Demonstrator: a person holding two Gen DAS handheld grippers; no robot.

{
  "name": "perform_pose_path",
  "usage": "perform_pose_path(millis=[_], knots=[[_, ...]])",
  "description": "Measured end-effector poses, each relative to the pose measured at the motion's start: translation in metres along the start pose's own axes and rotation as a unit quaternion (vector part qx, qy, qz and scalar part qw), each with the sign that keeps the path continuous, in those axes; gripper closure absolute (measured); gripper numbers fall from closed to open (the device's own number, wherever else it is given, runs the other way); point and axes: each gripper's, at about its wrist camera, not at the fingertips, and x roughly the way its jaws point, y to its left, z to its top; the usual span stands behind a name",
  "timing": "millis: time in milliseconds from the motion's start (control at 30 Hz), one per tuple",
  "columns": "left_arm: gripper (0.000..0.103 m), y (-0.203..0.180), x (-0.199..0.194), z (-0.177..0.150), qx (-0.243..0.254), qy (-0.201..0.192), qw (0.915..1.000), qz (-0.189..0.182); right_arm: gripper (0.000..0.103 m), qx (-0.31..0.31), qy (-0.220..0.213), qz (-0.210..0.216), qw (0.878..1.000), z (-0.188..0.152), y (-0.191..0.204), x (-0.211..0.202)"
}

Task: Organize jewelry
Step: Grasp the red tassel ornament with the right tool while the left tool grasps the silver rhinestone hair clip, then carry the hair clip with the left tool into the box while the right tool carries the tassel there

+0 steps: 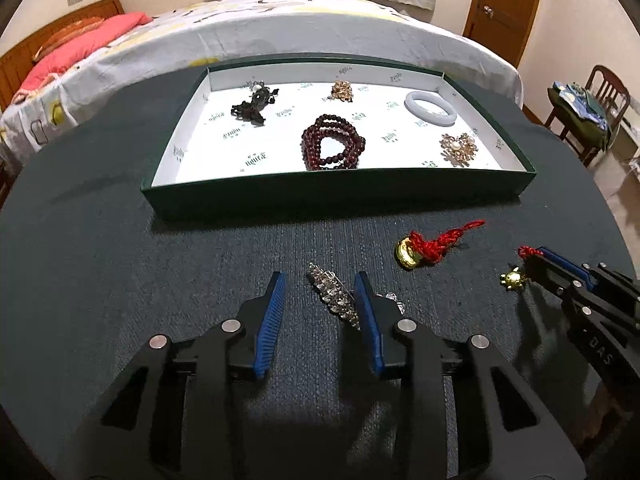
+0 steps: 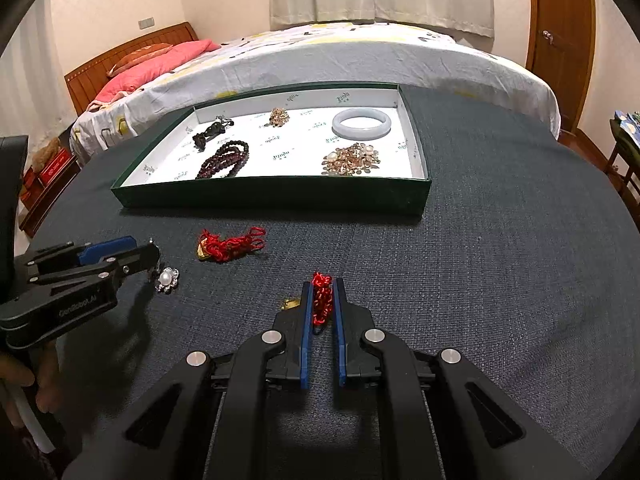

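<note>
A green tray point(image 1: 344, 194) point(image 2: 276, 194) with white lining holds a dark red bead bracelet point(image 1: 333, 143), a white bangle point(image 1: 430, 107), a black piece point(image 1: 251, 105) and two gold brooches. My left gripper point(image 1: 320, 280) is open over a crystal brooch point(image 1: 334, 300) on the dark cloth; the brooch lies between the fingers, against the right one. My right gripper point(image 2: 322, 286) is shut on the red cord point(image 2: 322, 300) of a gold charm point(image 1: 514, 279) that hangs beside its tip. A second red-cord gold charm point(image 1: 424, 248) point(image 2: 230, 245) lies loose in front of the tray.
The round table carries a dark cloth point(image 2: 500, 280). A bed point(image 1: 280, 28) stands right behind the table. A wooden chair point(image 1: 592, 108) stands at the far right, a door point(image 2: 560, 20) at the back right.
</note>
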Motion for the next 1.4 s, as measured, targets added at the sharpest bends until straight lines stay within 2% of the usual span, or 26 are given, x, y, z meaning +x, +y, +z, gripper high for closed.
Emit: perform_pose_path(millis=[167,267,733,900,1200,1400], knots=[[0.069,0.002,-0.001,0.000,0.004,0.003,1.0000,0.002,0.093,0.001,0.001,0.003,1.000,0.000,0.001,-0.001],[0.075,0.006,-0.002,-0.002,0.004,0.005,1.0000,0.000,0.093,0.003,0.001,0.004,1.000,0.000,0.001,-0.001],[0.075,0.001,0.004,-0.002,0.005,0.014,0.9997,-0.019,0.093,0.007,0.004,0.005,1.000,-0.002,0.003,0.001],[0.083,0.004,0.006,-0.001,0.007,0.015,0.9997,-0.019,0.093,0.009,0.005,0.006,1.000,-0.002,0.002,0.003],[0.089,0.002,0.006,-0.003,0.015,0.013,0.9995,-0.023,0.093,0.008,0.006,0.006,1.000,-0.003,0.002,0.004],[0.089,0.001,0.006,-0.003,0.019,0.009,0.9995,-0.021,0.093,0.008,0.006,0.007,1.000,-0.003,0.002,0.004]])
